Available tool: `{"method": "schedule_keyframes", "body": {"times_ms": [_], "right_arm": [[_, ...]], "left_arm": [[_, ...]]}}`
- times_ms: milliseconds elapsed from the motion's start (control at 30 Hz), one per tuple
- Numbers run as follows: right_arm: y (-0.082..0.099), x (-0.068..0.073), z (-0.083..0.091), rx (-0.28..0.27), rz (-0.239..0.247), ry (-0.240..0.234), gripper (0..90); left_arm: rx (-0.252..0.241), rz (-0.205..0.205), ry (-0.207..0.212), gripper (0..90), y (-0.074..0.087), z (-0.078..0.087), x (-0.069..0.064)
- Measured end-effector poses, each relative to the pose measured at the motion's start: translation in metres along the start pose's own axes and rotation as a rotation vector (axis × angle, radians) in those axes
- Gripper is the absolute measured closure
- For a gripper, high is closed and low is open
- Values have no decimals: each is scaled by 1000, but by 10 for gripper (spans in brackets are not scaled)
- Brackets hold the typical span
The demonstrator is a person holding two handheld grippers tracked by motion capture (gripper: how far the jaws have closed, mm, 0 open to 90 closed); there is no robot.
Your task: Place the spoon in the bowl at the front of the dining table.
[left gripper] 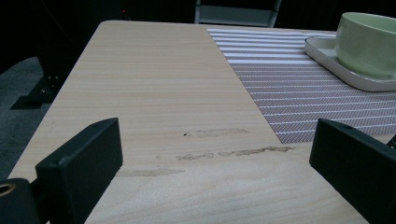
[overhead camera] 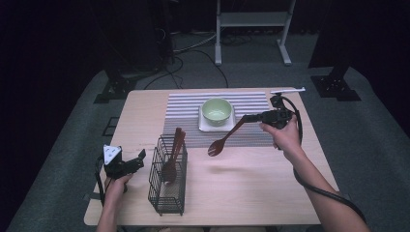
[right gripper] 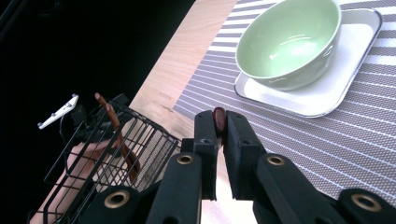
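Right claw (overhead camera: pixel 247 118) clamped on the wooden spoon (overhead camera: pixel 223 140) handle end, spoon hanging in front of the bowl (overhead camera: pixel 216 110), left claw (overhead camera: pixel 141 155) open and empty left of the wire basket (overhead camera: pixel 167 186); keep grip firm, lower spoon gently beside bowl.

Light falls from above onto the table (overhead camera: pixel 251 193), leaving the surrounding floor and background dim to nearly black in all 3 pictures. The high view is soft and slightly grainy, with a faint blurred shadow on the wood beneath the wooden spoon (overhead camera: pixel 225 140). In the right gripper view the green bowl (right gripper: pixel 289 42) carries pale glare inside, while the near black jaws look soft.
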State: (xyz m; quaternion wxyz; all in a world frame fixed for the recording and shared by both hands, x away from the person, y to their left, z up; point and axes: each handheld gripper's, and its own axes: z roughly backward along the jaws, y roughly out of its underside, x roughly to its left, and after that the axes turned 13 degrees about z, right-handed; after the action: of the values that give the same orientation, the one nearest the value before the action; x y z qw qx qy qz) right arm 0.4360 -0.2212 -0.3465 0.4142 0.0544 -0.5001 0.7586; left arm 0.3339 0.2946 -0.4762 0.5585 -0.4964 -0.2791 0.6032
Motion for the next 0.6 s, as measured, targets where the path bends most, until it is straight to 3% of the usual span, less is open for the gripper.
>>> {"method": "schedule_keyframes", "body": {"times_ms": [600], "right_arm": [[-7,-13,1,-20,-31,25,827]], "left_arm": [[-1,1,1,17,0,0,0]]}}
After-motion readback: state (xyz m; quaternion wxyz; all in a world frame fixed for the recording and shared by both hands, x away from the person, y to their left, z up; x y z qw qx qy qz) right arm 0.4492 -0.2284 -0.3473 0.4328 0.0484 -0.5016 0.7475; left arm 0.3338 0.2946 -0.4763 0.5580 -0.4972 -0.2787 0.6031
